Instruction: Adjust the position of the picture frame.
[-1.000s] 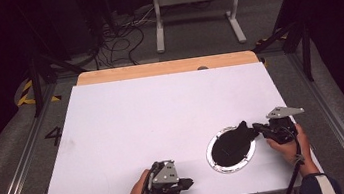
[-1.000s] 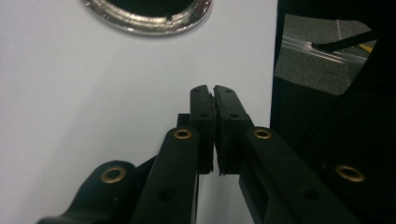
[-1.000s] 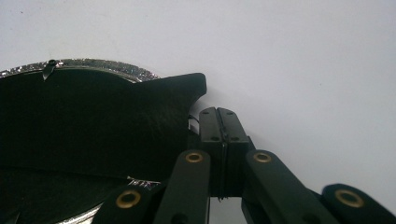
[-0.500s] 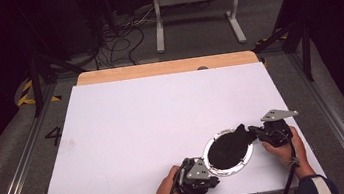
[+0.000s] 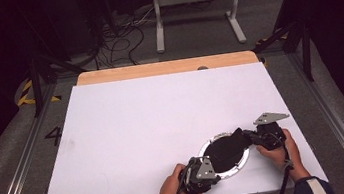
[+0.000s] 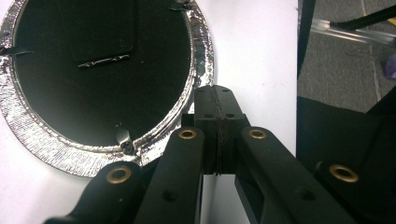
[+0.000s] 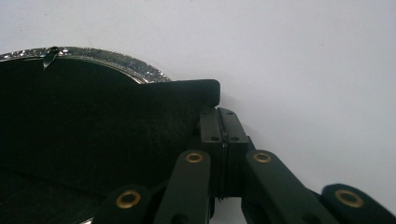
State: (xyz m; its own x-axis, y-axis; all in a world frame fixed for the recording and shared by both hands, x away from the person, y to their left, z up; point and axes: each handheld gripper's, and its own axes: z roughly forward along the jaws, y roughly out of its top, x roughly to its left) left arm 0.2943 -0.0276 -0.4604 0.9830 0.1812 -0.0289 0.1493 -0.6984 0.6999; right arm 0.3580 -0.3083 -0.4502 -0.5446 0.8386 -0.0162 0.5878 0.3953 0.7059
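Left hand-held gripper [image 6: 218, 135] fully closed at foil-rimmed black disc [image 6: 93, 70] edge, right hand-held gripper [image 7: 223, 140] clamped on black flap [image 7: 116, 126]

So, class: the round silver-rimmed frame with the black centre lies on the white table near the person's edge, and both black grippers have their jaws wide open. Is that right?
Not quite. The round silver-rimmed frame does lie on the white table near the person's edge, but both grippers are shut: the left gripper in the left gripper view, the right gripper in the right gripper view.
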